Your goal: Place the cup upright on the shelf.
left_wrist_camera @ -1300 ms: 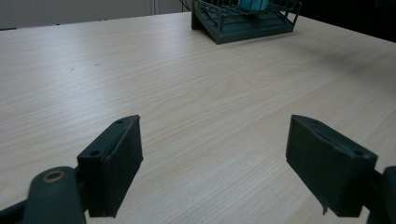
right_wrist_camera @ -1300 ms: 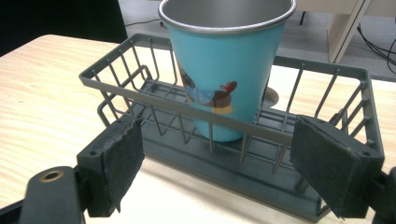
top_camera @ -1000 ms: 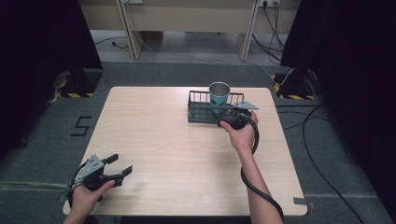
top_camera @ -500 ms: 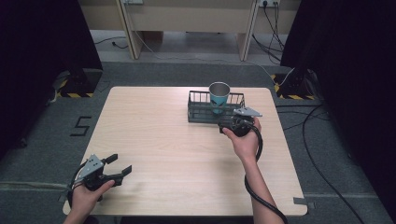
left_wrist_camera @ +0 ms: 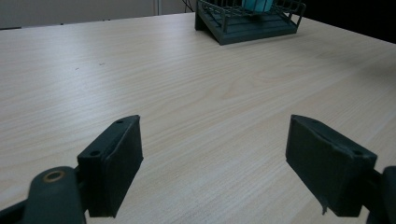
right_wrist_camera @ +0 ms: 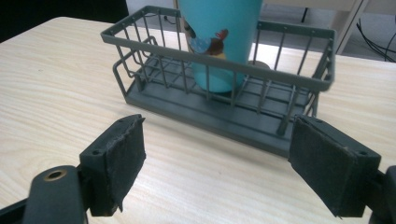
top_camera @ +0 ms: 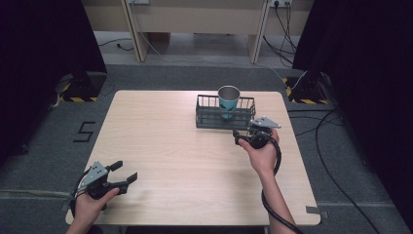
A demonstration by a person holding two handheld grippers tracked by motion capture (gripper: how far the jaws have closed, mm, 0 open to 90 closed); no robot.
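A teal cup (top_camera: 229, 100) with a metal rim stands upright in a dark grey wire basket (top_camera: 210, 117) at the far middle-right of the table. My right gripper (top_camera: 246, 131) hovers just in front of the basket, open and holding nothing. In the right gripper view the cup (right_wrist_camera: 219, 42) and basket (right_wrist_camera: 299, 79) lie a short way beyond the spread jaws of the right gripper (right_wrist_camera: 217, 154). My left gripper (top_camera: 125, 170) is near the table's front left corner, open over bare wood. In the left gripper view the left gripper (left_wrist_camera: 212, 154) faces the distant basket (left_wrist_camera: 247, 30).
The light wooden table (top_camera: 160, 146) has its front edge close to my left hand. Cables (top_camera: 336, 146) trail over the floor at the right. A taped "5" (top_camera: 84, 131) marks the floor on the left.
My right gripper has drawn back from the basket toward the person, with the cup left standing inside. The left gripper has stayed put.
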